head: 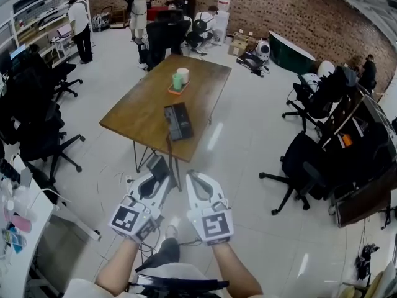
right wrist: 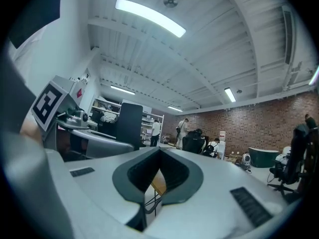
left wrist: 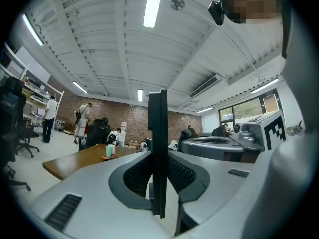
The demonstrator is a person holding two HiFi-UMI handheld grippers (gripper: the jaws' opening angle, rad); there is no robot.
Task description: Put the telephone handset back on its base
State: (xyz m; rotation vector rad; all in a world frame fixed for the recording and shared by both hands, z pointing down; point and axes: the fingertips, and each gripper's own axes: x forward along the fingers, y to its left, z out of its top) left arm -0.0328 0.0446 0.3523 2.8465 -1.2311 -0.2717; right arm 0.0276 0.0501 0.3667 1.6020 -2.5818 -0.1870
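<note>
Standing well short of the worktop [head: 133, 113], the person holds both tools low in the middle of the frame, over the white floor [head: 248, 141]. The left tool [head: 160, 175] is clamped on the telephone handset [head: 157, 165], a flat dark slab. In the left gripper view the handset shows edge-on, upright, with a pad pressed against each face and its top rising well past the jaw tips. The right tool [head: 197, 179] sits just beside it to the right, its jaws brought together with nothing between them. The telephone base [head: 178, 121] lies on the near end of the worktop, above the tools in the frame and well apart from the handset. Farther up the worktop, two cups [head: 180, 78] stand on an orange mat. Black office chairs [head: 307, 166] ring the room, and several people [head: 80, 27] stand along the brick wall at the top of the frame.
</note>
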